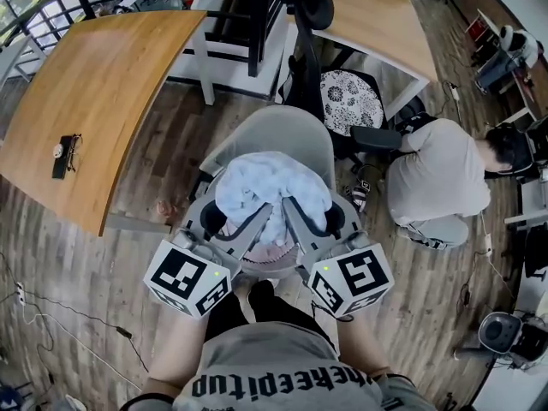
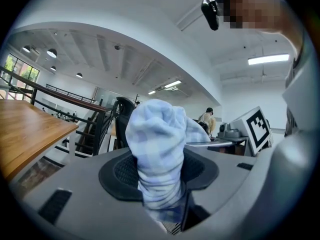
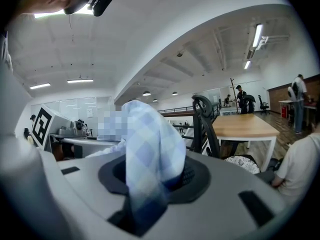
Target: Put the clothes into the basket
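A person stands over a grey office chair (image 1: 287,135) with a light-blue-and-white checked garment (image 1: 270,187) held up between two hand-held tools. The left tongs (image 1: 255,221) and the right tongs (image 1: 295,217) are each closed on a fold of the cloth. In both gripper views the fabric rises bunched from between the jaws, which stand partly apart around its bulk. The garment hangs in a loose mound above the chair seat, with the two grips close together on its near side. The tools' marker cubes, the left cube (image 1: 188,278) and the right cube (image 1: 351,279), sit nearest the person's grey T-shirt (image 1: 282,371).

Just below the cloth, between the two tools, a pale pinkish edge (image 1: 270,259) peeks out. The head view does not show whether it belongs to a container, and nothing can be seen inside it.

To the left, a curved wooden tabletop (image 1: 94,101) carries a small dark item (image 1: 64,155) near its front edge. Behind the grey chair stand a black office chair (image 1: 308,15) and a seat with a black-and-white patterned cushion (image 1: 349,99). At the right, another person in a pale shirt (image 1: 437,178) bends low over the plank floor (image 1: 128,255), well apart from the garment.
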A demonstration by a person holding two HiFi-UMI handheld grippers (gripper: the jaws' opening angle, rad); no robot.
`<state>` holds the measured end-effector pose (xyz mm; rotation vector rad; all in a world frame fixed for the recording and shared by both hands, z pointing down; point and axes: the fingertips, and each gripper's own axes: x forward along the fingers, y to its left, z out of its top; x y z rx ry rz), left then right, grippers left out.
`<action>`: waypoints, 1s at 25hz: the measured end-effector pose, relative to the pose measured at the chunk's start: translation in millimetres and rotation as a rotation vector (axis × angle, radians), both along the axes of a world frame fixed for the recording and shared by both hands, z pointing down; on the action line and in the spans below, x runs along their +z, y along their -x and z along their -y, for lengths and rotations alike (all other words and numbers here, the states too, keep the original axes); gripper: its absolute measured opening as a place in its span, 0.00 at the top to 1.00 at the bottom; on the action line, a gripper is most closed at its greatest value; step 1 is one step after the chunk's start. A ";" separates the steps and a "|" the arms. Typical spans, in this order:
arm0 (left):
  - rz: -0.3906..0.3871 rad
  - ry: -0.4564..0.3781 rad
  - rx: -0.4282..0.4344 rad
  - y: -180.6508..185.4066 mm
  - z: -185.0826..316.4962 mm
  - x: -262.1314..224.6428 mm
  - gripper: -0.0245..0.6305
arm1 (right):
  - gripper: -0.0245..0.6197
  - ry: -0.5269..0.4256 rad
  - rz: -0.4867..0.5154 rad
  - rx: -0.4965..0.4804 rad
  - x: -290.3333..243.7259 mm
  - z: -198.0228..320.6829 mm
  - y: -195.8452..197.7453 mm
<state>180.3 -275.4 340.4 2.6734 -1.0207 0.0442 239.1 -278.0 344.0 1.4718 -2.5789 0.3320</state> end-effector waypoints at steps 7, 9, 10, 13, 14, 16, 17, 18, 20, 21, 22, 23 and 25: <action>0.022 0.050 -0.042 -0.7 -1.1 23.8 0.66 | 0.73 0.056 0.009 -0.038 25.2 1.1 -1.1; 0.029 0.069 -0.050 -1.2 -1.4 32.9 0.66 | 0.73 0.076 0.010 -0.050 34.7 1.2 -1.5; 0.033 0.080 -0.053 -1.3 -1.5 37.5 0.66 | 0.73 0.086 0.010 -0.056 39.5 1.3 -1.4; 0.039 0.110 -0.059 -1.4 0.2 51.3 0.66 | 0.73 0.114 0.007 -0.067 53.4 3.4 -1.1; 0.041 0.120 -0.059 -1.4 1.1 55.8 0.66 | 0.73 0.124 0.006 -0.068 57.9 4.3 -1.0; 0.048 0.141 -0.061 -1.5 2.4 64.5 0.66 | 0.73 0.145 0.003 -0.072 67.0 5.6 -1.0; 0.051 0.151 -0.061 -1.6 3.1 69.0 0.66 | 0.73 0.156 0.002 -0.073 71.7 6.3 -1.1; 0.055 0.160 -0.061 -1.6 3.9 73.7 0.66 | 0.73 0.166 0.001 -0.074 76.6 7.0 -1.1; 0.060 0.181 -0.061 -1.4 5.0 83.5 0.66 | 0.73 0.186 -0.001 -0.076 86.7 8.0 -0.7; 0.062 0.193 -0.061 -1.4 5.2 88.8 0.66 | 0.73 0.197 -0.003 -0.077 92.0 8.3 -0.6; 0.064 0.204 -0.060 -1.4 5.5 94.0 0.66 | 0.73 0.207 -0.004 -0.077 97.2 8.5 -0.7; 0.066 0.215 -0.059 -1.6 5.8 99.1 0.66 | 0.73 0.216 -0.005 -0.077 102.4 8.8 -0.8; 0.073 0.233 -0.055 -2.1 6.1 108.7 0.66 | 0.73 0.238 -0.006 -0.077 112.2 8.9 -1.2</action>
